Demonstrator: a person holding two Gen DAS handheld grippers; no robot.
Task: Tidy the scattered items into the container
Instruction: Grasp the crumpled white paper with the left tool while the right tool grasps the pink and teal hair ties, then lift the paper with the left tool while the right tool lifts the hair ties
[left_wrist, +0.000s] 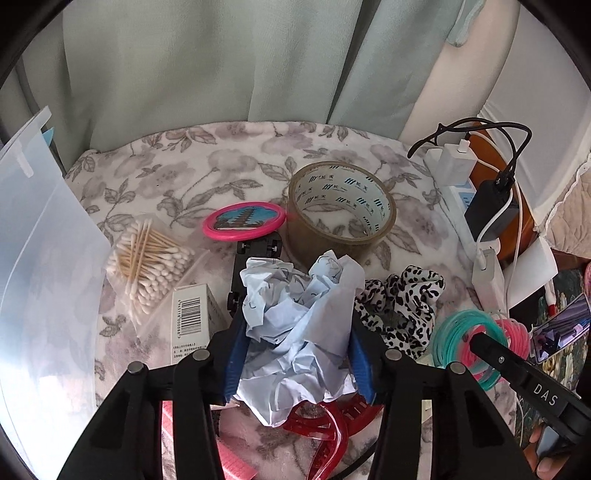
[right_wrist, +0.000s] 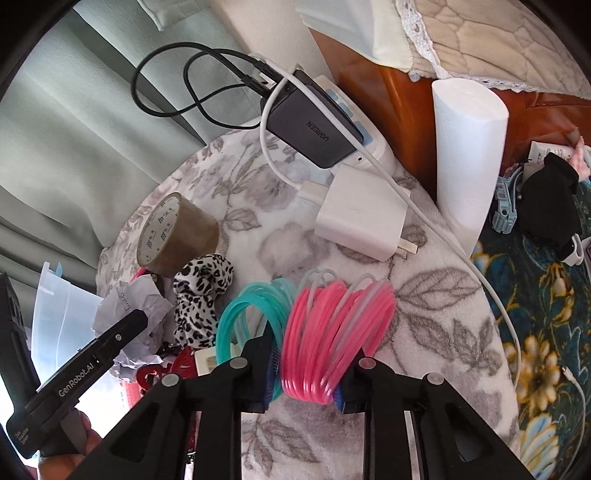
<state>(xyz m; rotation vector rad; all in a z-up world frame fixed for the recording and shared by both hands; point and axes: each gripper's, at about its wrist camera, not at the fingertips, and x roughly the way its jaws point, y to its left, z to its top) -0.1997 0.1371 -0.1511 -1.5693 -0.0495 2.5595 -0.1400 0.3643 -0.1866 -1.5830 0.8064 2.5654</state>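
Left gripper (left_wrist: 295, 332): jaws closed on a crumpled pale-blue paper ball (left_wrist: 295, 317). Light and crushable, so a squeeze across its bulk holds.

Right gripper (right_wrist: 306, 380): jaws pinch the pink coil of thin plastic cord (right_wrist: 336, 332), springy and slippery; grip the whole bundle.

Translucent plastic container (left_wrist: 40, 258) stands at the floral blanket's (left_wrist: 221, 166) left edge.
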